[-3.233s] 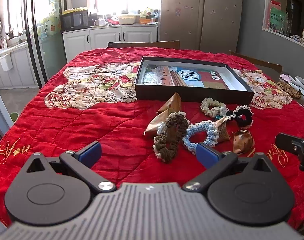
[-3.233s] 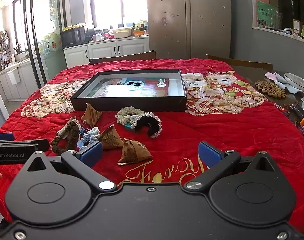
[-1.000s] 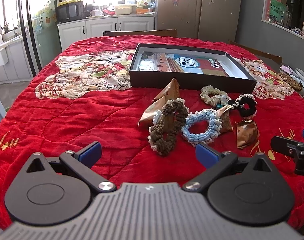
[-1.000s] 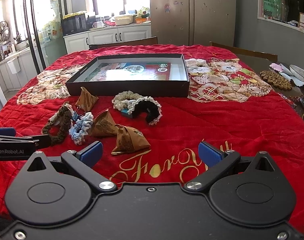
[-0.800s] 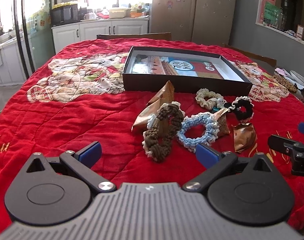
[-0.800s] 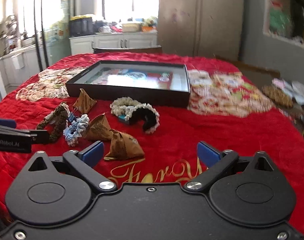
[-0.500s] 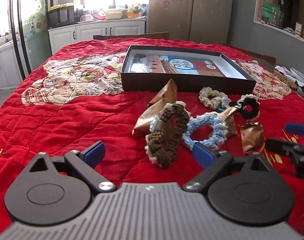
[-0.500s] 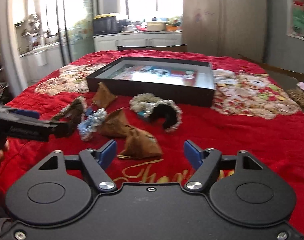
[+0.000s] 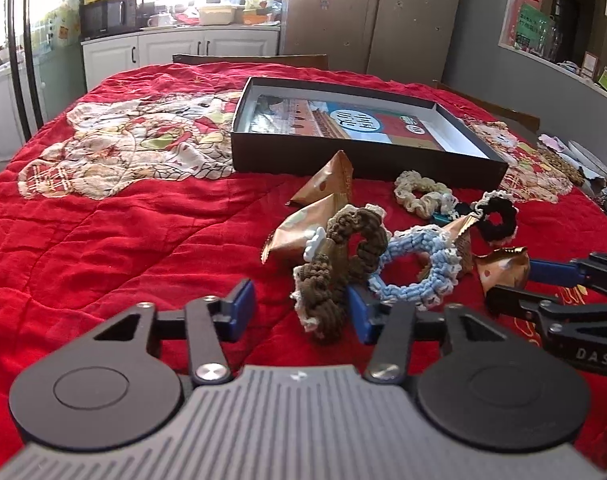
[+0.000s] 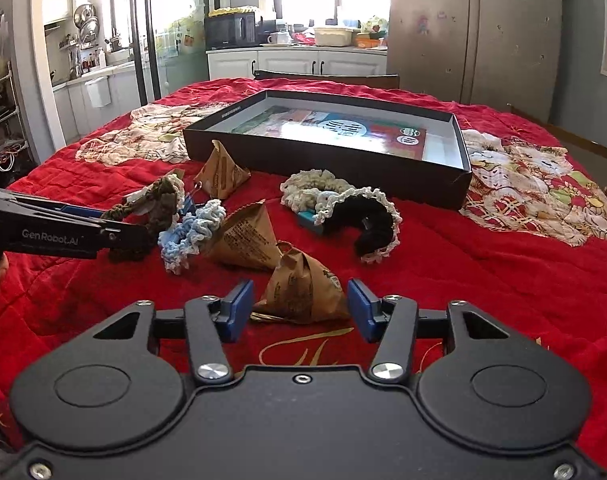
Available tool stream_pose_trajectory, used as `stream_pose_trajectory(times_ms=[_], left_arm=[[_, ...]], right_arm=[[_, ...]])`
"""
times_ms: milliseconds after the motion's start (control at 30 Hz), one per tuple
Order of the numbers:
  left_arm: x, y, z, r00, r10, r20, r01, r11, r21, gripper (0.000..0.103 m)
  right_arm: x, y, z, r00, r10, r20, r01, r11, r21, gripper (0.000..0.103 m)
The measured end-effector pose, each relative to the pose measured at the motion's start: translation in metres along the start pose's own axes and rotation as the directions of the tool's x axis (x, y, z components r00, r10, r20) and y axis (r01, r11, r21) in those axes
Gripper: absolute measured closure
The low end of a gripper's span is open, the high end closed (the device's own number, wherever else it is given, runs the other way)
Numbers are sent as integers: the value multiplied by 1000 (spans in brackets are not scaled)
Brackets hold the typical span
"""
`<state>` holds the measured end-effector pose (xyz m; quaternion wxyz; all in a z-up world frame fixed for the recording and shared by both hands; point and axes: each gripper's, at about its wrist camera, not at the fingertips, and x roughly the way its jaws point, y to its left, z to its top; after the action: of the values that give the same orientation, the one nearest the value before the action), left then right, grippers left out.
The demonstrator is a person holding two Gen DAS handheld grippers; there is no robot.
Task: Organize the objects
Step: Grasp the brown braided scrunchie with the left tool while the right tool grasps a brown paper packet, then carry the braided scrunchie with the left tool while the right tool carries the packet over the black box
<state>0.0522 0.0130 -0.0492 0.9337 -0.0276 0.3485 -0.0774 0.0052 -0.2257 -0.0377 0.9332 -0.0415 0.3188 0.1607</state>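
Left of brown scrunchie [image 9: 339,268]: bare red quilt [image 9: 143,240].

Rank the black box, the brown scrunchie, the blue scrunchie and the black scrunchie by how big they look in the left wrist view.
1. Black box
2. Brown scrunchie and blue scrunchie: they look about alike, unranked
3. Black scrunchie: it lies farther from the camera, so its true size is unsure

Red quilt [image 9: 103,240] with gold lettering; brown scrunchie [image 9: 335,264], light-blue scrunchie [image 9: 423,268], black box [image 9: 363,160].
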Motion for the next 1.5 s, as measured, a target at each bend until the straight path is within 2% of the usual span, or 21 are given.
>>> stream_pose_trajectory(times_ms=[133,367,633,667,1133,1500], left_arm=[[1,0,0,999,-46,-6,45,999,-9,74],[-2,-3,0,997,-74,-2,74,997,14,86],[-11,-1,4,996,-91,25,90,996,14,89],[-14,-1,5,995,-94,31,94,995,15,89],[-35,-12,23,983,-161,90,157,986,57,90],[-39,-17,56,968,-178,174,164,982,90,90]], right_arm=[[1,-3,0,1000,2,-4,-2,1000,6,59],[2,-7,0,1000,12,2,-12,1000,18,68],[-3,-9,3,1000,22,13,-22,999,33,72],[-5,-10,4,1000,24,16,-24,999,35,77],[-27,-9,18,997,24,67,-25,1000,17,77],[-37,-16,56,989,-1,146,1,1000,3,77]])
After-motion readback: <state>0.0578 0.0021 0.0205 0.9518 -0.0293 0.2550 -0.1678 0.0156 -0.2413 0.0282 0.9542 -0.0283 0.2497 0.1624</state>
